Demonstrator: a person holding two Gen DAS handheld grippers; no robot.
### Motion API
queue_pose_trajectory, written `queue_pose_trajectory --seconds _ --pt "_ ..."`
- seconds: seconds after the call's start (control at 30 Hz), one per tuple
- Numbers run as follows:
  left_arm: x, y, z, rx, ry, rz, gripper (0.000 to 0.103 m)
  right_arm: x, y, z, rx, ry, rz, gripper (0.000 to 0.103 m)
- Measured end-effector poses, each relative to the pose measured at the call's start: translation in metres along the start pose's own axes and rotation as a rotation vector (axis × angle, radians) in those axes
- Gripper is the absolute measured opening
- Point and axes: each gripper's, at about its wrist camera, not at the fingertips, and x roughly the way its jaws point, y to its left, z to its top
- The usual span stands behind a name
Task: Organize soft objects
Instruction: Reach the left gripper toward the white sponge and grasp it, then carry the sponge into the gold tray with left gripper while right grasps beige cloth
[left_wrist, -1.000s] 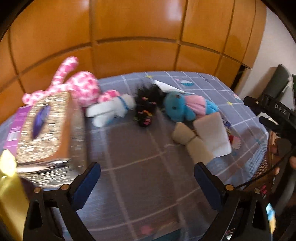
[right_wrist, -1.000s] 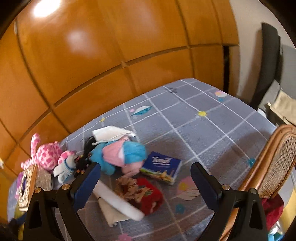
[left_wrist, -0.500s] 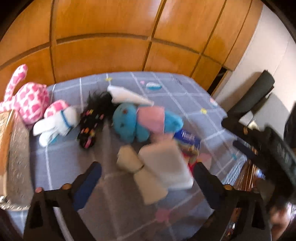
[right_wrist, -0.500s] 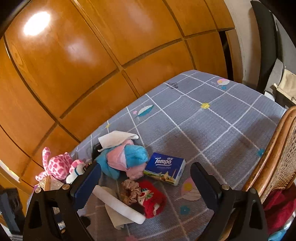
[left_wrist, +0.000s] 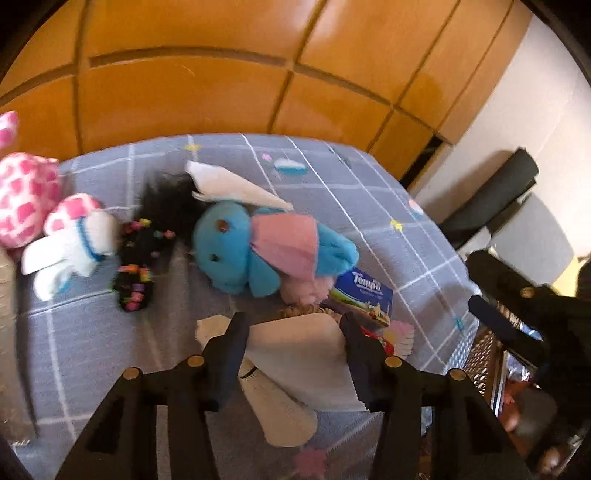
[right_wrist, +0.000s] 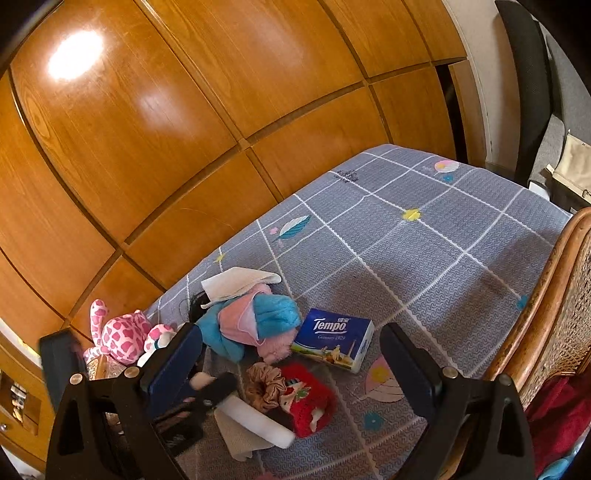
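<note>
A white folded cloth (left_wrist: 299, 354) lies on a beige sock-like piece (left_wrist: 284, 413) on the grey checked mat (left_wrist: 92, 332). My left gripper (left_wrist: 293, 328) straddles the cloth. Its jaws are closing and the pads touch both edges. In the right wrist view one of its fingers (right_wrist: 218, 387) meets the same cloth (right_wrist: 258, 419). Beyond lie a blue plush wrapped in pink (left_wrist: 229, 247), a black beaded fuzzy toy (left_wrist: 138, 266), a small white plush (left_wrist: 70, 254) and a pink spotted plush (left_wrist: 26, 206). My right gripper (right_wrist: 291, 343) hangs open above the pile, holding nothing.
A blue Tempo tissue pack (right_wrist: 332, 339), a brown scrunchie (right_wrist: 264, 387) and a red plush item (right_wrist: 310, 406) sit beside the cloth. Wooden panels (right_wrist: 184, 129) back the mat. A rattan chair (right_wrist: 554, 317) stands at the right edge and a black chair (left_wrist: 491, 199) behind it.
The left wrist view swung right, away from the glittery box, and came down over the white cloth. Its jaws narrowed from wide apart onto the cloth. The right gripper barely shifted.
</note>
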Motion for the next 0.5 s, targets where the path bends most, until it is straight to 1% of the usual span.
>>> queue_pose_trajectory --seconds 0.13,0.17,0.3,0.33,0.4,0.5 --pt "-0.037 0.017 -0.002 -0.038 -0.056 0.028 0.052 0.001 0.001 0.0 -0.002 0.003 -0.006 0.098" --pt "-0.05 0.024 -0.005 -0.05 -0.075 0.034 0.052 0.001 0.001 0.0 -0.004 0.005 -0.01 0.098" --pt "-0.081 0.045 -0.017 -0.071 -0.114 0.065 0.052 0.002 0.005 0.0 -0.033 0.016 -0.024 0.097" --pt "-0.087 0.05 -0.022 -0.076 -0.116 0.071 0.052 0.004 0.012 -0.002 -0.075 0.029 -0.034 0.096" --pt "-0.097 0.059 -0.032 -0.082 -0.117 0.09 0.052 0.007 0.021 -0.004 -0.115 0.055 -0.023 0.092" --pt "-0.112 0.071 -0.047 -0.098 -0.124 0.101 0.052 0.02 0.038 -0.015 -0.164 0.144 0.03 0.091"
